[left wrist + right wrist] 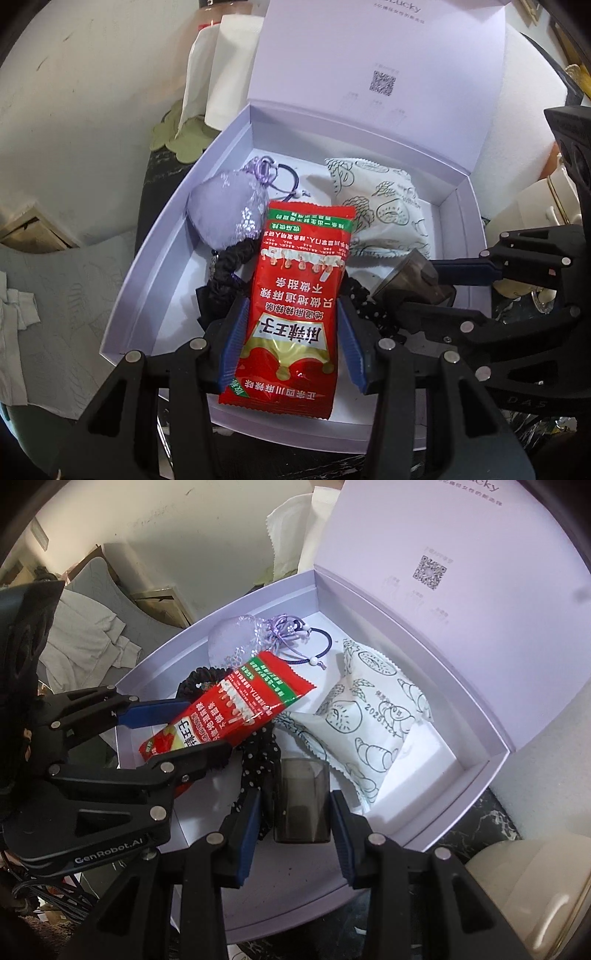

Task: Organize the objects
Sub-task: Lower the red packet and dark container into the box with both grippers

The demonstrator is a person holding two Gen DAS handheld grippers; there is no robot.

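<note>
Left tool (291, 332) is clenching a red foil snack sachet with Chinese print (299, 306), blue pads pressing both long edges near its lower half. The sachet is sitting tilted over the open lavender cardboard gift box (155, 280), its top end lying above the other contents.

Right tool (293, 830) is standing released, its blue pads flanking a smoky grey translucent plastic cup-shaped piece (301, 801) with a gap showing on each side; the piece is lying on the box floor near the front wall.

Inside the box, working outward: a black polka-dot fabric scrunchie (258, 760) is lying just beside the grey piece and partly under the sachet; a black braided hair tie (229, 269) is poking out below a lilac organza drawstring pouch (225, 206) at the left side; a dark navy elastic hair band with a white bead (321, 642) is lying behind the pouch; two white pillow packets printed with bakery line drawings (373, 716) are filling the right half, overlapping.

The hinged lid (376, 74) is standing upright at the back, a QR code printed inside it. Crumpled white cloth (14, 314) is lying off to the left of the box.
</note>
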